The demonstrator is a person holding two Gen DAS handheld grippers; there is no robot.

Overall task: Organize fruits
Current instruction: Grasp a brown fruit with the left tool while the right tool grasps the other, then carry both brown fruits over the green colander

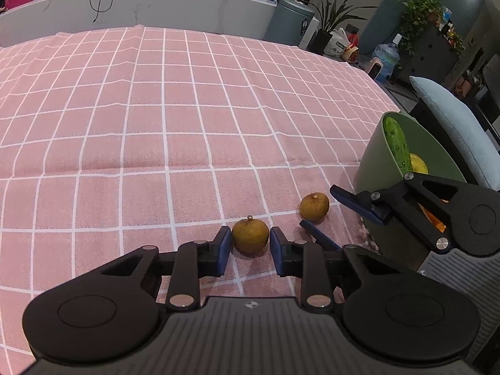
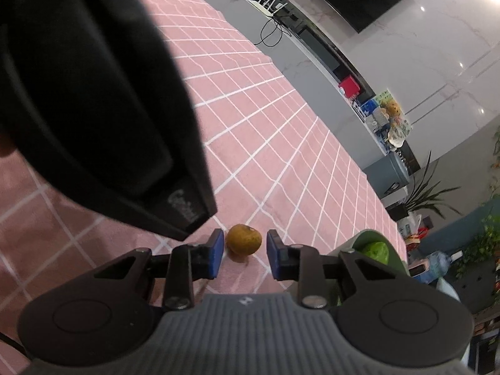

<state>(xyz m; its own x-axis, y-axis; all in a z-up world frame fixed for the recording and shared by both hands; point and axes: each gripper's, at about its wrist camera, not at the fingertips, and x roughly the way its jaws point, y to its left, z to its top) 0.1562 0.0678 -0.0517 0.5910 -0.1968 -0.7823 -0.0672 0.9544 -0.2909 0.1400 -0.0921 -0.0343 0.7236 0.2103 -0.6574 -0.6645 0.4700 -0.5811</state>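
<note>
Two small brown-yellow round fruits lie on the pink checked cloth. In the left wrist view my left gripper is open with its blue pads on either side of the nearer fruit; a narrow gap shows on the right side. The second fruit lies just right of it. My right gripper reaches in from the right, open, one finger on each side of that second fruit. In the right wrist view that gripper is open around the fruit. A green bowl at the right holds a cucumber and a yellow fruit.
The pink checked cloth covers the table to a grey counter at the back. A light blue chair stands beyond the bowl. In the right wrist view the left gripper's black body fills the upper left.
</note>
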